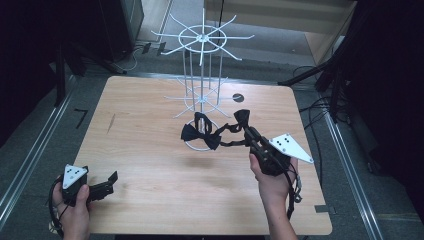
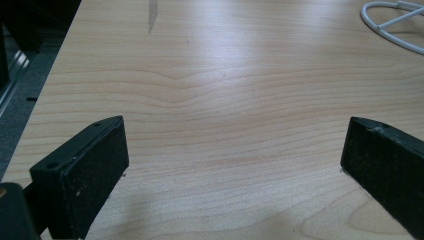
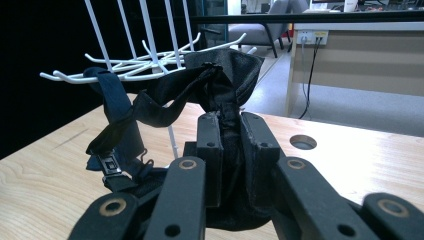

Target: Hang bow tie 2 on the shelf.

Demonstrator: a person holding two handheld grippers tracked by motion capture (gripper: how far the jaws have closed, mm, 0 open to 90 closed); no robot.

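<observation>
Hanging a bow tie on a display rack, step in hand: the lift toward a hook. The right gripper (image 1: 248, 134), jaws drawn narrow, clamps one wing of the black bow tie (image 1: 216, 131); in the right gripper view the fabric (image 3: 227, 90) bulges up between the two pads, and the strap with its small metal clasp (image 3: 111, 163) droops to the left. The bow tie hangs clear of the desk (image 1: 150, 165) just in front of the white wire rack (image 1: 202, 75), above the rack's ring base (image 1: 200, 145); its long axis runs roughly level across the high view, held end at the right, free wing pointing left toward the rack's post. The left gripper (image 1: 107, 185) rests at the near left corner of the desk, jaws wide, nothing between them. Next move, as judged: raise and turn the bow tie so that its strap loop opens toward a lower hook (image 3: 70, 76), then slip the loop over the tip; the slack strap may snag on neighbouring prongs.
</observation>
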